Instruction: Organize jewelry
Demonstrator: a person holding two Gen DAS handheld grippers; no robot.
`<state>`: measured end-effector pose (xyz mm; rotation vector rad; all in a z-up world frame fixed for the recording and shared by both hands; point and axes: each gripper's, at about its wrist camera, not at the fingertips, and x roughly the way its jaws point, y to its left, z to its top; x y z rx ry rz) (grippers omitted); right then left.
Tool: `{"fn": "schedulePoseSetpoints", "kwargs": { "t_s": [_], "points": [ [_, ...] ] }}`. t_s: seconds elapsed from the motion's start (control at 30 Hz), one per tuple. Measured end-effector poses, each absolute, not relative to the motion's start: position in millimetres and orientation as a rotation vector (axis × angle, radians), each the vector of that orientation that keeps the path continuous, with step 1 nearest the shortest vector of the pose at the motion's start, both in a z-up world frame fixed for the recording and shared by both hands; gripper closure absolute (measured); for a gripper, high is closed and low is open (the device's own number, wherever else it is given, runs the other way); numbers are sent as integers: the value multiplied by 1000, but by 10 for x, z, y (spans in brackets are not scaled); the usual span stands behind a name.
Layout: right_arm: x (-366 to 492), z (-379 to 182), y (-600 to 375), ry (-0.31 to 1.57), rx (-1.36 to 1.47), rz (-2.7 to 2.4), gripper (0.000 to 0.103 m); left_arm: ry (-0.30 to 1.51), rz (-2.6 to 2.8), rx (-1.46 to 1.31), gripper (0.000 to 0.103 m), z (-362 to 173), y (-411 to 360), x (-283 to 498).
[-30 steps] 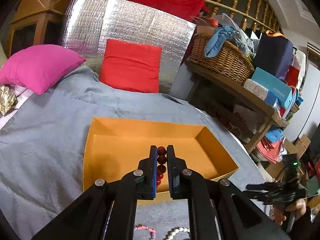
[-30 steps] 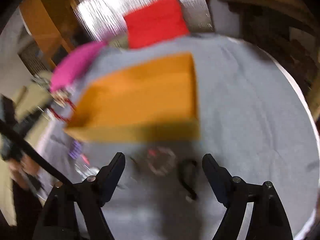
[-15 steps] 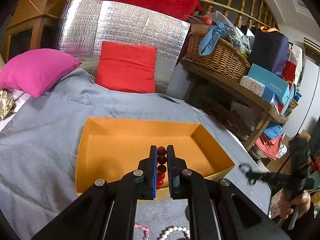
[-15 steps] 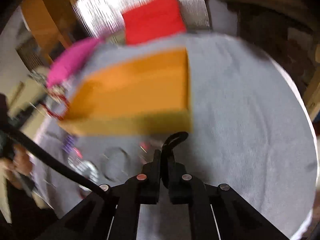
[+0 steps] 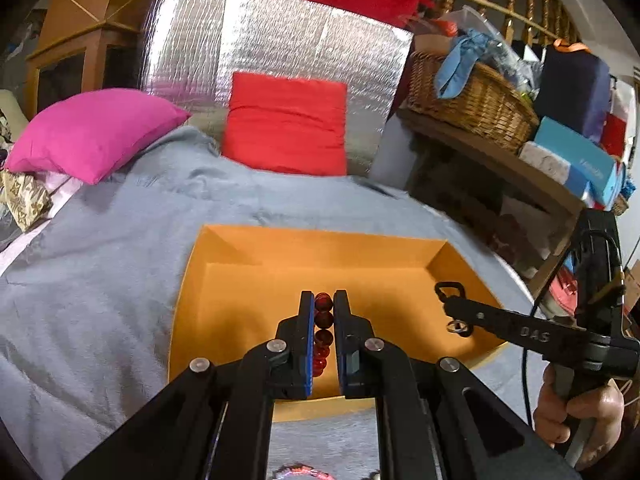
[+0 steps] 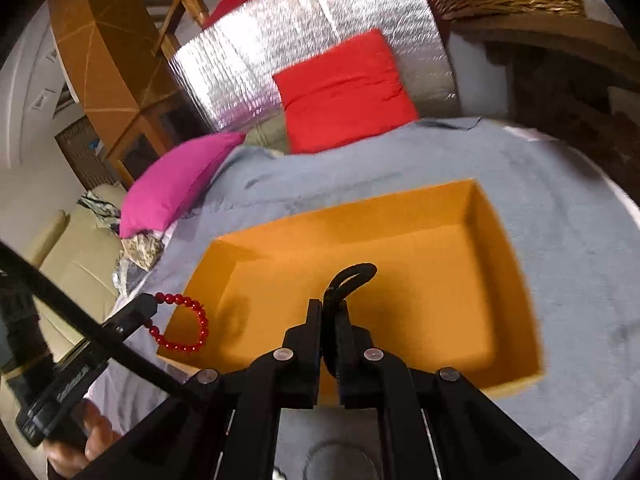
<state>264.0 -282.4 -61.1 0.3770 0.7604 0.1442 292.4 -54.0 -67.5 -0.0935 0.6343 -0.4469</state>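
An open orange box (image 5: pixel 248 280) (image 6: pixel 432 264) lies on the grey blanket. My left gripper (image 5: pixel 323 300) is shut on a red bead bracelet (image 5: pixel 322 332) and holds it over the box's near left edge; the bracelet hangs from it in the right wrist view (image 6: pixel 184 324). My right gripper (image 6: pixel 329 306) is shut on a black loop-shaped band (image 6: pixel 352 276) and holds it above the box's inside. It also shows in the left wrist view (image 5: pixel 450 298), over the box's right side.
A red cushion (image 5: pixel 286 128) and a pink cushion (image 5: pixel 88 132) lie at the back against a silver foil panel (image 5: pixel 276 40). A shelf with a wicker basket (image 5: pixel 468 96) stands at the right. More jewelry (image 5: pixel 300 472) lies on the blanket below my left gripper.
My right gripper went from open over the blanket to shut on the black band, then lifted it over the box. My left gripper has stayed shut on the red bracelet.
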Motion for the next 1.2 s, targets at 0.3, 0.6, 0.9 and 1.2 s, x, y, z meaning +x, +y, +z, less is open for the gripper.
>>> {"fn": "schedulePoseSetpoints", "kwargs": {
  "t_s": [0.3,0.6,0.9,1.2],
  "points": [
    [2803,-942,-2713,823,345,85,95,698,-372,-16,94,-896,-628,3000],
    [2631,-782,-2932,758,428,67,59,647,-325,61,48,-794,-555,2817],
    [1881,-369,-3414,560,517,53,59,553,-147,35,22,-581,137,2263],
    [1060,-442,-3489,576,574,40,43,657,-31,79,18,-858,365,1499]
  ]
}}
